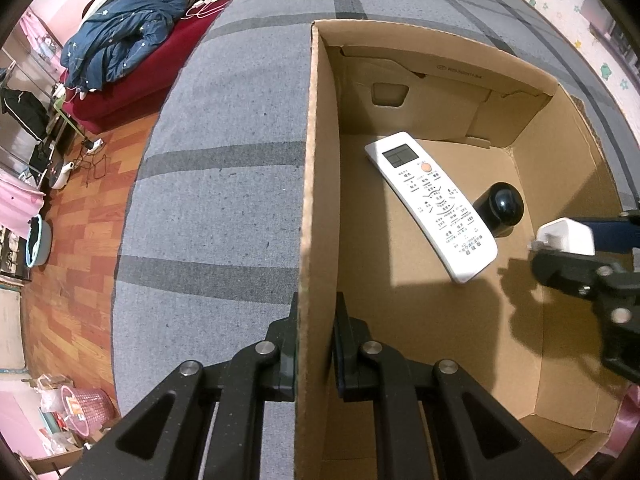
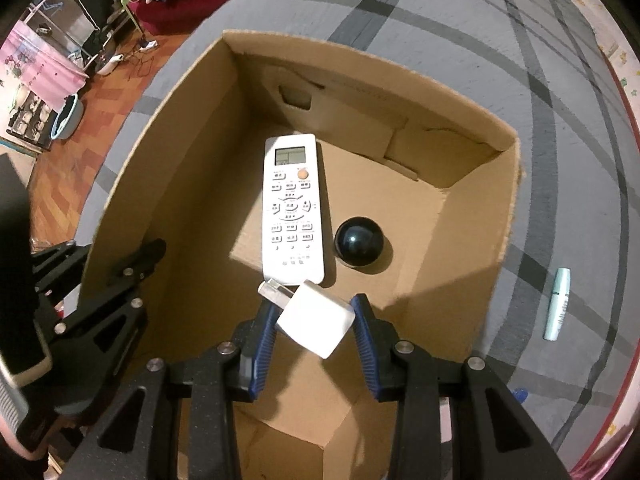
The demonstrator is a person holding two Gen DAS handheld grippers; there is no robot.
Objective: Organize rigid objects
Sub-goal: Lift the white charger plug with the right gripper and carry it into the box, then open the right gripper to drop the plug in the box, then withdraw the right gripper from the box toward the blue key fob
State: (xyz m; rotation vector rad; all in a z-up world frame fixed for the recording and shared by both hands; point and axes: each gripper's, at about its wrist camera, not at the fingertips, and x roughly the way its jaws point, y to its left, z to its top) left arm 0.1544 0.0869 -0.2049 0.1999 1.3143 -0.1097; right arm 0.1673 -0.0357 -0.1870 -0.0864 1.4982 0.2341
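A grey plaid bedspread (image 1: 224,208) covers the bed. Beyond it, a blue jacket (image 1: 120,44) lies on a red sofa (image 1: 132,92) above wood flooring (image 1: 76,240).

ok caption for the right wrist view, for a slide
Right gripper holds a white charger over the cardboard box containing a remote and black ball.

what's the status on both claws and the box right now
Left claw shut on cardboard box wall. Right claw shut on white charger, above box floor. Remote and black ball already inside, drop spot clear.
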